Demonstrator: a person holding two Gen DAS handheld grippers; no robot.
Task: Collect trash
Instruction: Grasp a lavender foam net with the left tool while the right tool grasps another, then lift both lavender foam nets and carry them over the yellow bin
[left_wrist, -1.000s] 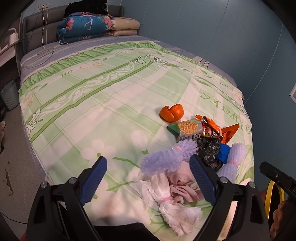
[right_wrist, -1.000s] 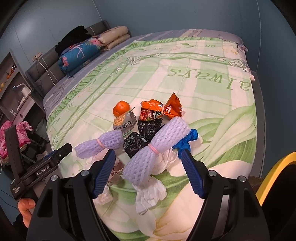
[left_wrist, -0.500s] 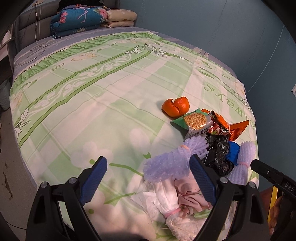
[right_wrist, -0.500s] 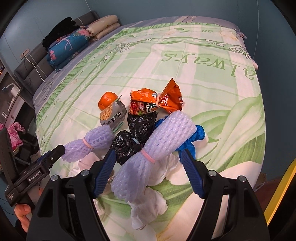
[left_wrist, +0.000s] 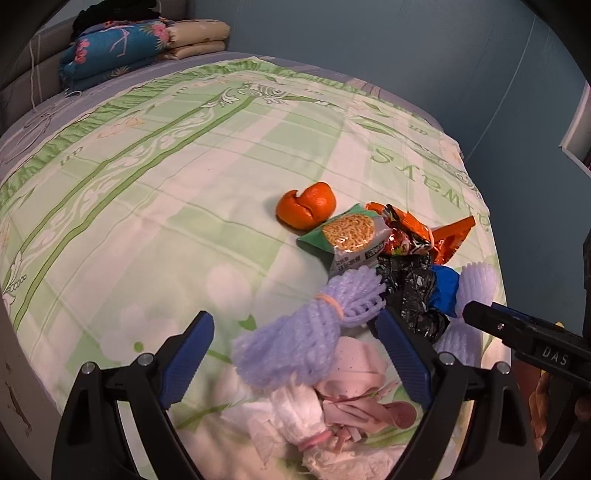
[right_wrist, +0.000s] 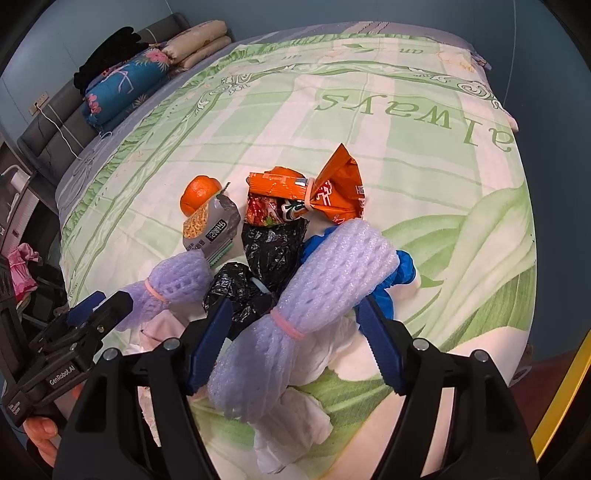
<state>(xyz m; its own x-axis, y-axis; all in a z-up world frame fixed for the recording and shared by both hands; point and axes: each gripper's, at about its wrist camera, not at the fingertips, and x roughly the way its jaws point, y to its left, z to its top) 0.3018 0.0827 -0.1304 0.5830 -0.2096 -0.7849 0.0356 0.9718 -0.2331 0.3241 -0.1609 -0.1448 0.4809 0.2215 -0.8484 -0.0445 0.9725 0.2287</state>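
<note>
- Straddling the near foam-net bundle (left_wrist: 314, 328), left gripper (left_wrist: 295, 354) hangs wide open, blue fingers (left_wrist: 186, 356) on either side of it, holding nothing. Looks lined up so a close would catch the bundle near its pink band.
- Trash sits in one heap at the near corner of the bed (left_wrist: 147, 184). Under the left bundle: crumpled white tissue (left_wrist: 295, 410) and pale pink scraps (left_wrist: 354, 406), pressed down by it.
- Further in: orange peel (left_wrist: 306, 205) alone at the far edge of the heap, noodle packet (left_wrist: 351, 236) touching it, orange snack wrapper (right_wrist: 325, 192) beside that, black plastic bag (right_wrist: 269, 251) in the middle.
- Right gripper (right_wrist: 295, 343) also fully open and empty, set around the second foam-net bundle (right_wrist: 314, 295), which lies tilted across a blue glove (right_wrist: 391, 277) and more tissue.
- Judgement: both grippers poised for a simultaneous pick; bundles are light and springy, so a grip near the band should hold best.
- Yellow rim (right_wrist: 569, 376) at far right; possibly a bin, cannot tell.
</note>
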